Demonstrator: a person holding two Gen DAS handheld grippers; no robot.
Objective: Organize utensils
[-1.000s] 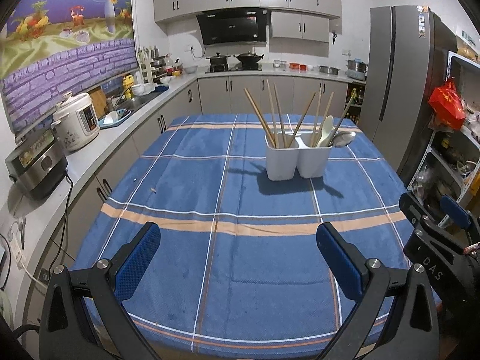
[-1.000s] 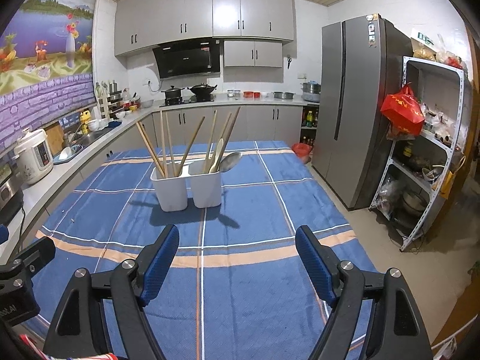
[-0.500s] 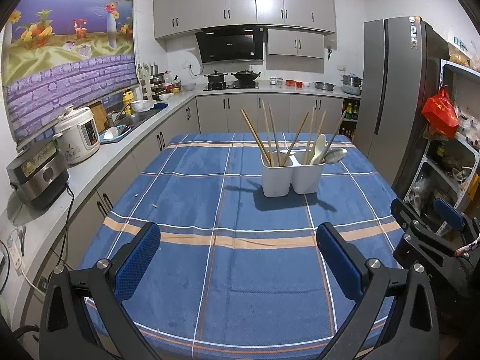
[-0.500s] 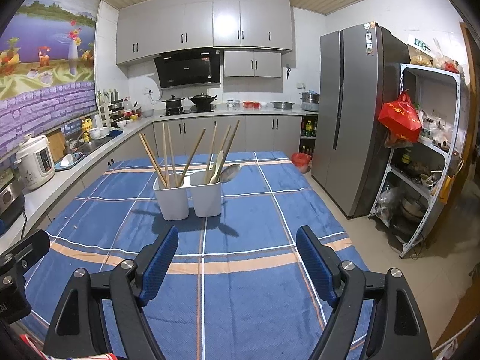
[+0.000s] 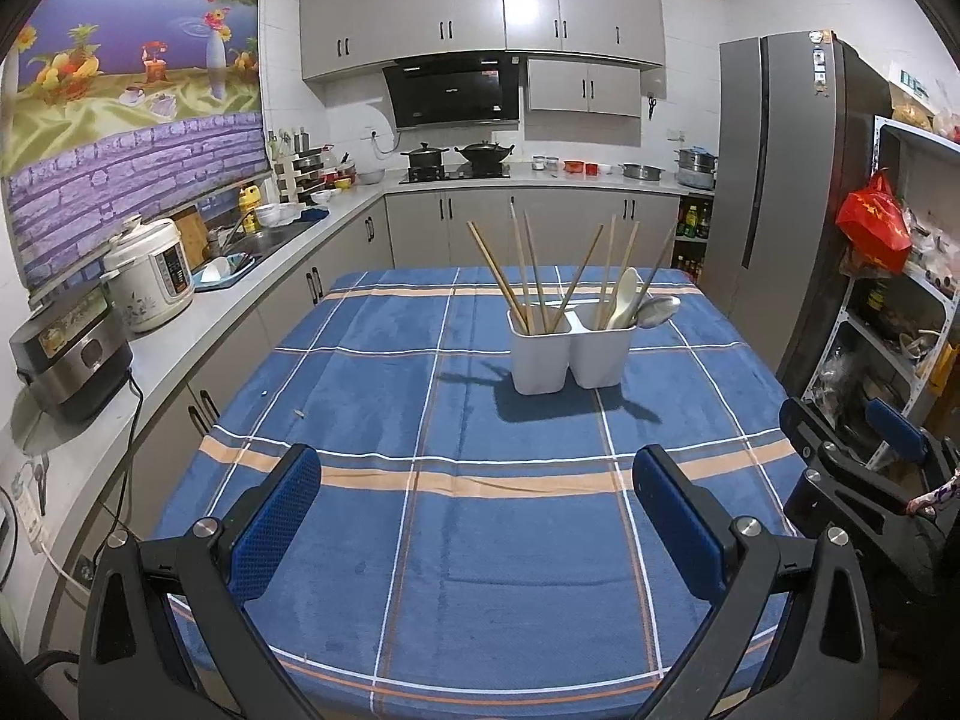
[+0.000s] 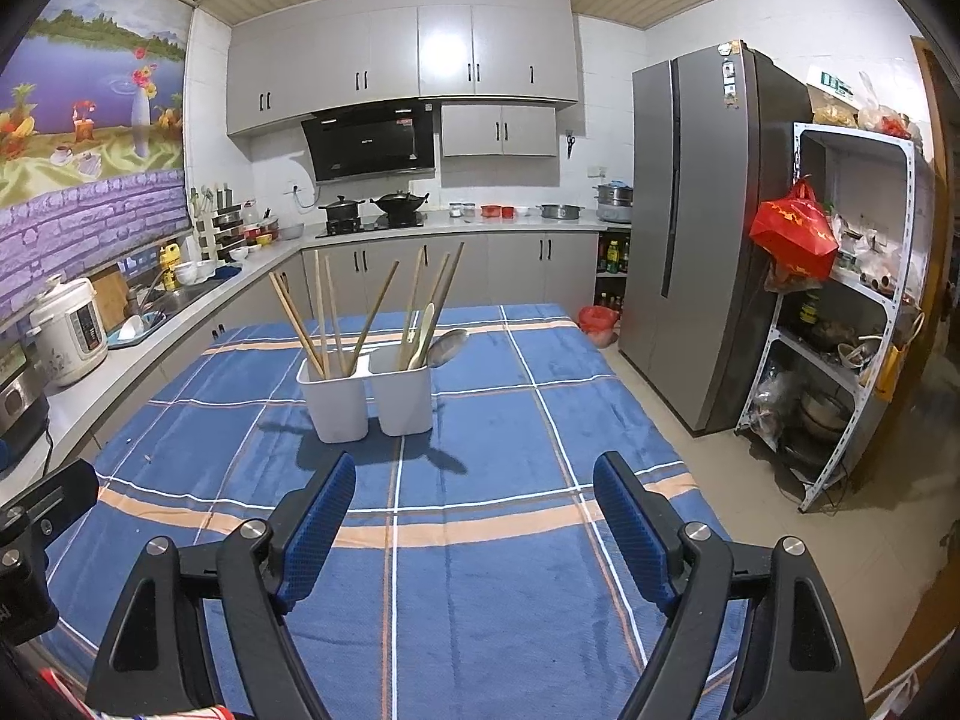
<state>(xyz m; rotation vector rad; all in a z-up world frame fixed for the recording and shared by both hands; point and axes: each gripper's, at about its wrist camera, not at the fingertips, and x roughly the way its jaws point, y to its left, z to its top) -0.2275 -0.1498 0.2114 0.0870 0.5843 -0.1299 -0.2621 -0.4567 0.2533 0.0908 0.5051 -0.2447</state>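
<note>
Utensils seen gathered in the holder; both grippers empty, task judged near or at its end.

Left gripper [image 5: 477, 516] is held with jaws spread wide, nothing between the pads; right gripper [image 6: 474, 519] likewise spread and empty; both are held low over the near part of the blue plaid tablecloth [image 5: 456, 570]; the white two-cup utensil holder [image 5: 570, 351] stands well ahead of both, upright, near the cloth's middle; its left cup is seen holding only wooden chopsticks [image 5: 528, 276], fanned outward; its right cup holds more chopsticks with a pale spoon [image 5: 624, 297] and a metal spoon [image 5: 657, 309] leaning over the rim; no loose utensil is noted on the cloth, so little appears left, unless chopsticks and spoons are meant to be separated.
</note>
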